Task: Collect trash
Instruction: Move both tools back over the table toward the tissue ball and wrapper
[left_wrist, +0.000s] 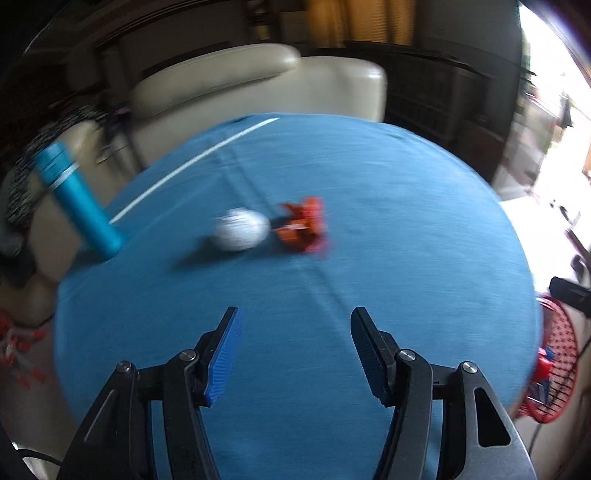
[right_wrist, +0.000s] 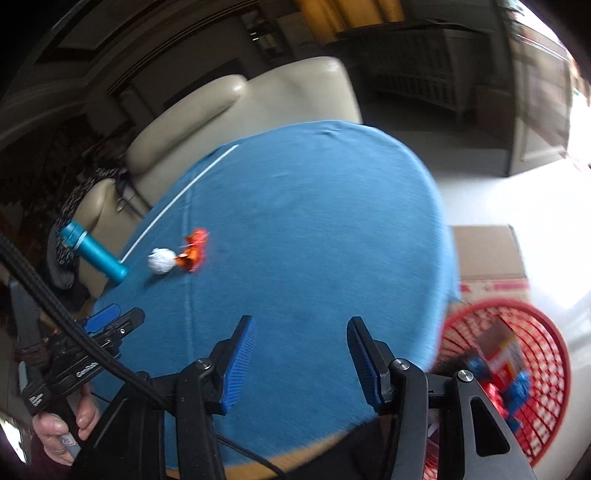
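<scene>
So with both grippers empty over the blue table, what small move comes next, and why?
Probably ease the left gripper forward toward the white paper ball. Its jaws are open and empty, and the ball and the orange wrapper lie ahead, not yet in the red basket.

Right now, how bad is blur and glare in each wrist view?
Left wrist view: heavy motion blur smears the white paper ball and orange wrapper; window blown out at right. Right wrist view: milder blur, sharper near the red basket; floor overexposed at right.
</scene>
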